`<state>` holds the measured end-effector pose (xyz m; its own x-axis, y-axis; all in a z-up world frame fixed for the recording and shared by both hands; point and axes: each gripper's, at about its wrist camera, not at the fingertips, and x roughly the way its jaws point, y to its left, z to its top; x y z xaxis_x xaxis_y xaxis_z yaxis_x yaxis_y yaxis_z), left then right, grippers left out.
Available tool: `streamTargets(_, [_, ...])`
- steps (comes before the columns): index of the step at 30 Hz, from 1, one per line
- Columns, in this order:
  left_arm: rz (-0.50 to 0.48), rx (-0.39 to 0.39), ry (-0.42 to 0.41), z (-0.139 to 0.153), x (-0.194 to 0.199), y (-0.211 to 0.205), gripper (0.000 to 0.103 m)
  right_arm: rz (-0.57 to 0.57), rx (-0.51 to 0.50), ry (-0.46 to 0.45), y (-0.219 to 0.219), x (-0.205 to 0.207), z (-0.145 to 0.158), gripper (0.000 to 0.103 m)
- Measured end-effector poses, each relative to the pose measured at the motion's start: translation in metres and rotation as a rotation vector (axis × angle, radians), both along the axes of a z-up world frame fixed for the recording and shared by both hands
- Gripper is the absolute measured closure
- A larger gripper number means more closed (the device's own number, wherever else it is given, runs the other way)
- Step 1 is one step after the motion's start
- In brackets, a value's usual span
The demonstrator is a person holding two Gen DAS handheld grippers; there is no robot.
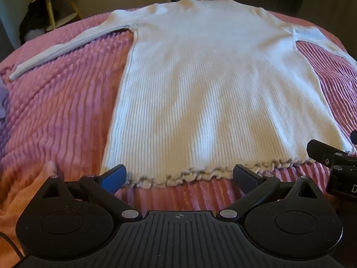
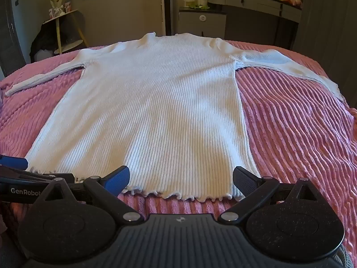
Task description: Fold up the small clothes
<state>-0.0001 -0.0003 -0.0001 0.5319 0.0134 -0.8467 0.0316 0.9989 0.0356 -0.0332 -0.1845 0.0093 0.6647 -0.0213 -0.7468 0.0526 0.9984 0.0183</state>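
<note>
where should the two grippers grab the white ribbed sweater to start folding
Probably at the ruffled bottom hem, one gripper near each corner, coming from the near edge. The sweater lies flat, hem closest; both left gripper and right gripper are open.

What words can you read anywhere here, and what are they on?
"GenRobot": white letters on the black left hand-held gripper, cut off at the picture edge.
"D": a lone white letter on the right hand-held gripper, the rest out of frame.
Boxes on the shelf: too small to read.
</note>
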Motion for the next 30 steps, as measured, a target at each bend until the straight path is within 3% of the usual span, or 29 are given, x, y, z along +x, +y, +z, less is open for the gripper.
streamTargets(30, [0.002, -0.003, 0.005, -0.0023, 0.0003, 0.0011, 0.000, -0.001, -0.001, -0.003, -0.0011, -0.0003, 0.0008, 0.004])
